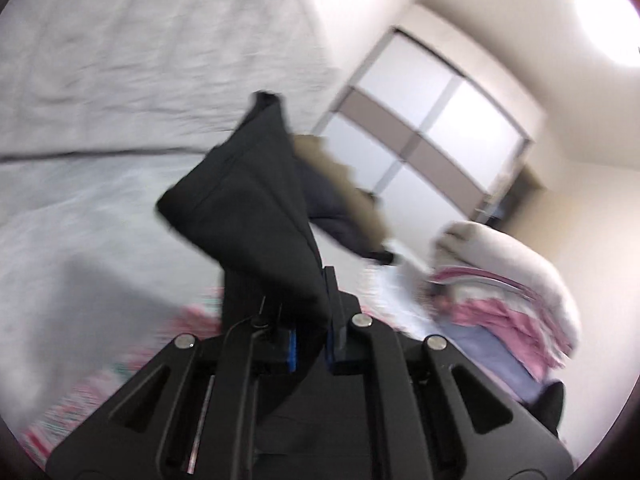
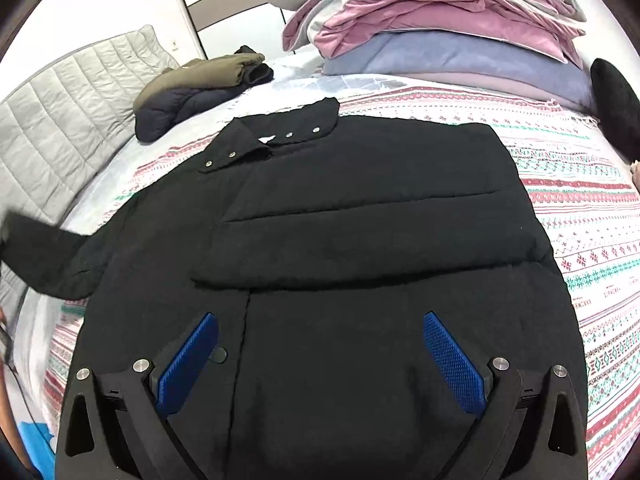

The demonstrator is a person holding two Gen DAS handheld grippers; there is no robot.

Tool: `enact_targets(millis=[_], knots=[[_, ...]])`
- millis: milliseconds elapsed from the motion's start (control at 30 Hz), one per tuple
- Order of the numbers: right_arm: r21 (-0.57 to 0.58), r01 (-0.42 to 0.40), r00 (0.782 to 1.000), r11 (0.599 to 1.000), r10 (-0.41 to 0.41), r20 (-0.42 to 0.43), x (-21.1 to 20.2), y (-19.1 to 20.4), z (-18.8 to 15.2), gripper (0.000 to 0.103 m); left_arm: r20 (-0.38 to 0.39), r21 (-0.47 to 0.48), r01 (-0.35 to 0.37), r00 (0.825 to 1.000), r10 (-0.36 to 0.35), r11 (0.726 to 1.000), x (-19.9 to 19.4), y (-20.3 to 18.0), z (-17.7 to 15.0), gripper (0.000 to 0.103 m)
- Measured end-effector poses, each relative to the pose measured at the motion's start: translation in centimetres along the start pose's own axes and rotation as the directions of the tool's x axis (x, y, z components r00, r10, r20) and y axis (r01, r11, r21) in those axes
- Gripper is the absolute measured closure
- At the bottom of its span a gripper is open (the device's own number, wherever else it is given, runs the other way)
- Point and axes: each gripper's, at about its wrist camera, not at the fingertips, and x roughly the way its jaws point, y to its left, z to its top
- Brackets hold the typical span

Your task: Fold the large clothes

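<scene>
A black padded jacket (image 2: 360,220) lies spread front-up on the patterned bedspread (image 2: 580,220), snap collar at the far end. One sleeve is folded across its chest. The other sleeve (image 2: 44,256) is raised off the bed at the left edge. In the blurred left wrist view my left gripper (image 1: 312,344) is shut on that black sleeve (image 1: 256,208), which stands up from between the blue pads. My right gripper (image 2: 320,318) hovers over the jacket's lower half, its blue pads (image 2: 188,364) wide open with nothing between them.
A folded olive and navy jacket (image 2: 200,84) lies at the far left of the bed. A stack of pink, grey and blue bedding (image 2: 440,32) fills the far side. A grey quilted cover (image 2: 60,120) borders the left. Wardrobe sliding doors (image 1: 432,120) stand beyond.
</scene>
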Motion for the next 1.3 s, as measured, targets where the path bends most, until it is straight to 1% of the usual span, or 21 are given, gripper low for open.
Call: enact_targets(millis=[67,200,333,467,567,600,633,667,700,733,767,833,867,900,933,1000,1033,1133,1200,1267,1300], knots=[[0.018,-0.007,1.000,1.000,0.007,0.003,-0.1,-0.3,0.1,0.000,-0.019,0.037,0.068,0.998,-0.067,0.997,0.4,-3.5,-0.7,0.092],[0.055,-0.028,1.000,0.998,0.027,0.013,-0.3,-1.0,0.3,0.000,-0.113,0.100,0.204,0.975,-0.193,0.974,2.9,-10.9,-3.7,0.092],[0.086,-0.037,0.999,0.996,0.035,0.023,-0.6,-1.9,0.6,0.000,-0.225,0.149,0.278,0.944,-0.241,0.949,5.7,-15.8,-8.4,0.092],[0.123,-0.042,0.999,0.992,0.038,0.032,-0.7,-3.1,0.8,0.000,-0.363,0.165,0.320,0.899,-0.245,0.933,8.5,-18.7,-14.3,0.092],[0.152,-0.050,0.998,0.987,0.044,0.039,-0.8,-4.0,1.1,0.000,-0.469,0.189,0.330,0.858,-0.210,0.925,10.2,-19.5,-19.4,0.088],[0.161,-0.055,0.998,0.985,0.049,0.042,-0.8,-4.3,1.1,0.000,-0.507,0.204,0.332,0.840,-0.191,0.921,11.0,-19.5,-21.0,0.083],[0.172,-0.061,0.997,0.983,0.054,0.048,-0.7,-4.6,1.3,0.000,-0.547,0.225,0.336,0.821,-0.167,0.915,11.6,-19.5,-22.5,0.073],[0.179,-0.064,0.997,0.982,0.055,0.054,-0.7,-4.8,1.4,0.000,-0.588,0.247,0.336,0.798,-0.135,0.909,12.4,-19.5,-23.9,0.067],[0.181,-0.066,0.997,0.981,0.056,0.059,-0.8,-5.0,1.4,0.000,-0.646,0.274,0.342,0.758,-0.092,0.899,13.0,-19.3,-25.7,0.053],[0.184,-0.071,0.996,0.980,0.059,0.071,-0.8,-5.1,1.5,0.000,-0.683,0.290,0.344,0.728,-0.059,0.893,13.2,-19.3,-26.8,0.045],[0.186,-0.081,0.994,0.979,0.066,0.085,-0.9,-5.2,1.7,0.000,-0.713,0.301,0.353,0.700,-0.037,0.886,13.1,-19.3,-27.7,0.044],[0.190,-0.119,0.988,0.974,0.097,0.122,-1.0,-5.3,1.9,0.000,-0.728,0.338,0.383,0.686,-0.019,0.859,11.9,-19.4,-27.7,0.041],[0.195,-0.142,0.984,0.971,0.116,0.137,-1.1,-5.2,2.0,0.000,-0.723,0.352,0.397,0.691,-0.024,0.848,11.2,-19.4,-27.2,0.038],[0.201,-0.168,0.979,0.965,0.139,0.150,-1.0,-5.2,2.1,0.000,-0.709,0.367,0.410,0.704,-0.034,0.835,10.1,-19.2,-25.9,0.031],[0.210,-0.198,0.973,0.957,0.166,0.160,-0.9,-5.2,2.2,0.000,-0.692,0.380,0.412,0.721,-0.041,0.828,9.3,-18.9,-25.0,0.025],[0.226,-0.265,0.958,0.937,0.230,0.170,-0.2,-4.9,2.4,0.000,-0.642,0.406,0.402,0.764,-0.057,0.821,7.8,-17.9,-22.3,0.021],[0.238,-0.322,0.943,0.916,0.289,0.163,0.7,-4.5,2.5,0.000,-0.622,0.416,0.389,0.781,-0.055,0.822,7.5,-17.2,-21.1,0.021],[0.292,-0.433,0.902,0.853,0.408,0.144,3.3,-3.6,2.6,0.000,-0.557,0.453,0.303,0.830,0.001,0.838,7.3,-13.9,-17.8,0.021],[0.317,-0.461,0.887,0.829,0.437,0.149,4.9,-3.1,2.6,0.001,-0.516,0.462,0.239,0.856,0.040,0.854,7.2,-10.9,-16.4,0.021],[0.335,-0.481,0.876,0.810,0.457,0.153,7.0,-2.3,2.5,0.005,-0.491,0.444,0.196,0.869,0.055,0.874,7.3,-8.2,-15.6,0.021],[0.336,-0.479,0.878,0.811,0.455,0.151,7.6,-2.0,2.4,0.009,-0.487,0.432,0.184,0.871,0.057,0.883,7.6,-6.8,-15.4,0.025]])
